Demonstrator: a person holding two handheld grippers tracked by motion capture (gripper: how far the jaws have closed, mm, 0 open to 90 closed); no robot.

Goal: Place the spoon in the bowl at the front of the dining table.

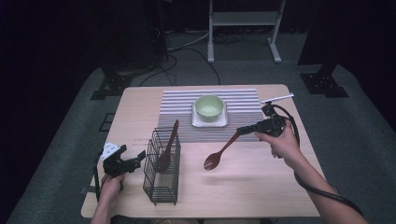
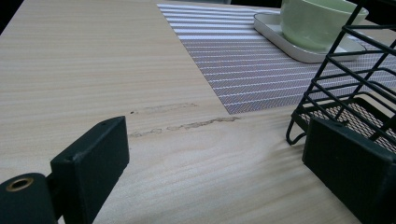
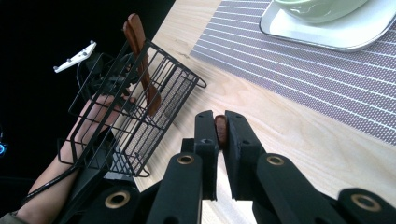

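Black wire mesh forms the rectangular utensil basket [image 1: 162,169] nearest the person, with one brown wooden utensil [image 1: 167,148] already leaning inside. The left gripper [image 1: 125,161] rests just beside it, jaws apart and empty. Farther out, the right gripper [image 1: 244,130] is clamped on the handle end of a reddish-brown wooden spoon [image 1: 220,153], bowl hanging low above the pale wooden table [image 1: 261,182]. Judged step: carry it over the basket's open top, then lower it straight in. Beyond stands the light green bowl [image 1: 209,107] on a white square plate [image 1: 209,122].
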